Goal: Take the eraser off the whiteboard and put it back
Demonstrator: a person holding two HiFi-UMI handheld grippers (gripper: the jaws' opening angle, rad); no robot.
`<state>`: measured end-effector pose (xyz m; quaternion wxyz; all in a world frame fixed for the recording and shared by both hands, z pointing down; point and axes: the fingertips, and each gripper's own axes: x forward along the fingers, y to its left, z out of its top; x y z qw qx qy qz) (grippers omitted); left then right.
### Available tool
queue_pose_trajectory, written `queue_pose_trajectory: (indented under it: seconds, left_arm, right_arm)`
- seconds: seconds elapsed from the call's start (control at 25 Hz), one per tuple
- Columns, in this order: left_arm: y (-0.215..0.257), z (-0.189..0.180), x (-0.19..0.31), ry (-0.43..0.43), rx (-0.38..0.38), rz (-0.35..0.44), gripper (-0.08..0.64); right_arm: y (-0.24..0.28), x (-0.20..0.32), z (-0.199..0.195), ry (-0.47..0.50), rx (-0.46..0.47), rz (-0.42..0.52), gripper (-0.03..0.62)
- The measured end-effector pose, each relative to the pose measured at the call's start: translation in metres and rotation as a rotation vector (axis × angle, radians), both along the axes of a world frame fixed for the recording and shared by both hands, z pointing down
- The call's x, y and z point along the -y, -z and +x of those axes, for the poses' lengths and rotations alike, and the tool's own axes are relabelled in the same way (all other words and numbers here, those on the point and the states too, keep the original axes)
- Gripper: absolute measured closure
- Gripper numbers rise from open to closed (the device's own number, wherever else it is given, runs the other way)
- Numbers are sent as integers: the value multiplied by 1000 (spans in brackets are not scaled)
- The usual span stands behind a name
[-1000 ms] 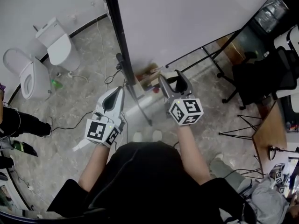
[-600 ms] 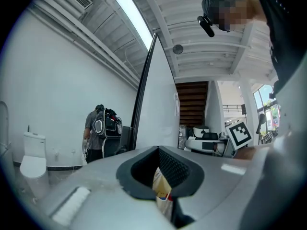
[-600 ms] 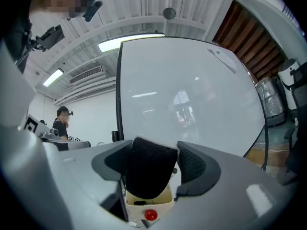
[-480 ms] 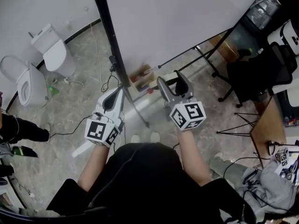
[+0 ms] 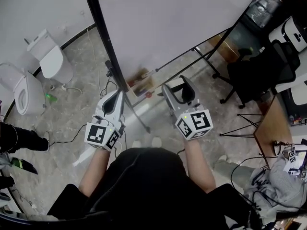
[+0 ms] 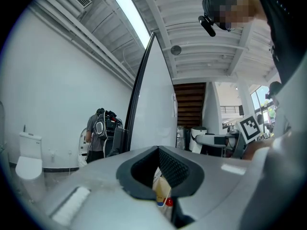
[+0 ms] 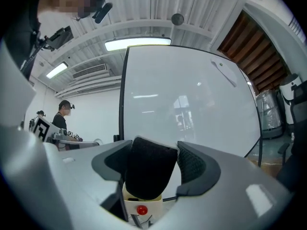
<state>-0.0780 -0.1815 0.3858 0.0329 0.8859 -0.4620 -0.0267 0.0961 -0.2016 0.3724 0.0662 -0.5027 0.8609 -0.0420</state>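
The whiteboard (image 5: 163, 23) stands upright right in front of me and fills the right gripper view (image 7: 192, 104). My right gripper (image 5: 177, 86) is level and faces the board's lower edge. It is shut on the black felt eraser (image 7: 146, 171), which fills the gap between its two pads. In the head view the eraser (image 5: 178, 96) is a dark block between the white fingers. My left gripper (image 5: 115, 98) sits to the left, by the board's black frame post (image 5: 103, 47). Its fingers lie together with nothing held.
A small box of markers (image 5: 139, 80) rests on the tray under the board. Two white toilets (image 5: 50, 56) stand on the floor at left, with cables near the post. A black chair (image 5: 259, 71) and a stand's legs are at right. Another person (image 6: 98, 133) stands beyond the board's left edge.
The right gripper has come up a little with the eraser still in its jaws. The head view has swung, so the board and the toilets sit further left. The left gripper has hardly shifted.
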Motion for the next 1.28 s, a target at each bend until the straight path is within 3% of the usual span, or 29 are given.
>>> queue_pose_trajectory:
  seconds: [1.28]
  left_arm:
    - [2, -7, 16, 27, 33, 21, 558]
  right_arm:
    - [20, -11, 10, 9, -88, 50, 293]
